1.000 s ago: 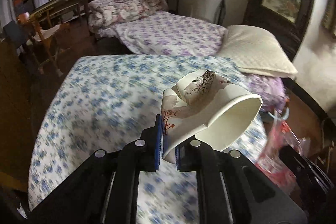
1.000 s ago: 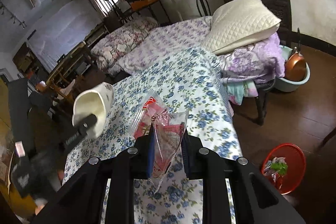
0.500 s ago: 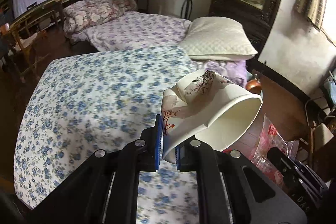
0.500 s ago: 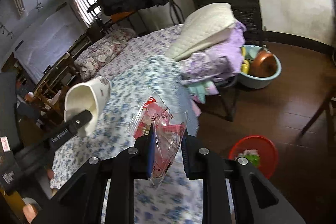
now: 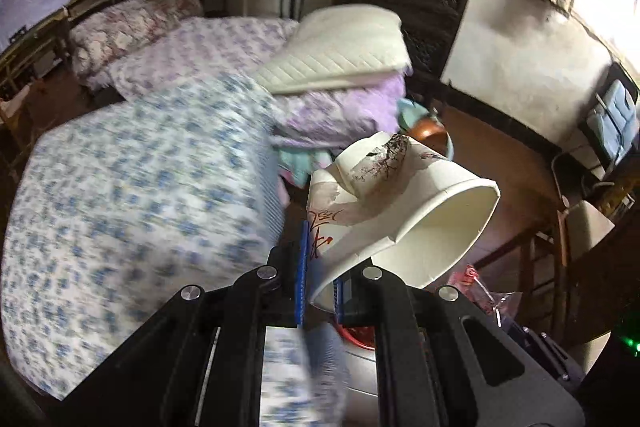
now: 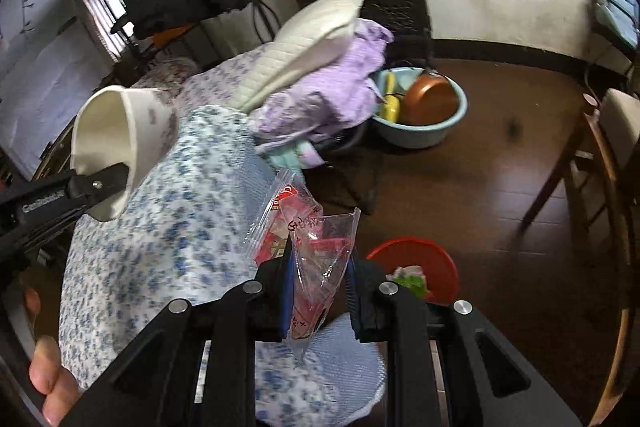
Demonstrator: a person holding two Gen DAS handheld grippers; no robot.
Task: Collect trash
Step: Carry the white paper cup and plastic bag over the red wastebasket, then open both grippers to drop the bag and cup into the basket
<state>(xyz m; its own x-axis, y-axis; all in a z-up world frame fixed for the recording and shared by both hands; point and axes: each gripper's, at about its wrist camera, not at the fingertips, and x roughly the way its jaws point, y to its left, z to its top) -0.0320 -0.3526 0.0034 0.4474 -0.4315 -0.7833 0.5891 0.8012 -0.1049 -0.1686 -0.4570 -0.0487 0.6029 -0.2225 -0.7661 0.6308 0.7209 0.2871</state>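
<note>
- Left wrist view: the left gripper [image 5: 320, 291] is pinched tight on the rim of a squashed paper cup [image 5: 400, 211]. The cup is white with dark tree marks and red writing on it. Its open mouth faces down and to the right.
- The cup hangs in the air just past the edge of the bed [image 5: 132, 195]. The bed has a white cover with small blue flowers.
- At the far end of the bed a cream pillow [image 5: 340, 51] lies on top of a purple blanket [image 5: 344, 115].
- Beside the bed, past the cup, the floor [image 5: 496, 155] is brown. A bit of the plastic wrapper [image 5: 480, 291] shows low down, to the right of the cup.
- Right wrist view: the right gripper [image 6: 318, 291] is clamped on a clear plastic wrapper [image 6: 316, 247] with red and pink print. The wrapper sticks up between the two blue pads.
- The wrapper is in the air at the corner of the bed [image 6: 168, 227].
- A red bin [image 6: 428, 259] sits on the floor just beside the bed, below and to the right of the wrapper. Some trash is already in it.
- Farther along the bed's side stands a light blue basin [image 6: 424, 135] with a copper pan [image 6: 430, 101] in it.
- The paper cup [image 6: 120, 139] shows over the left part of the bed, held by the other black claw. A hand [image 6: 52, 383] shows in the bottom left corner.
</note>
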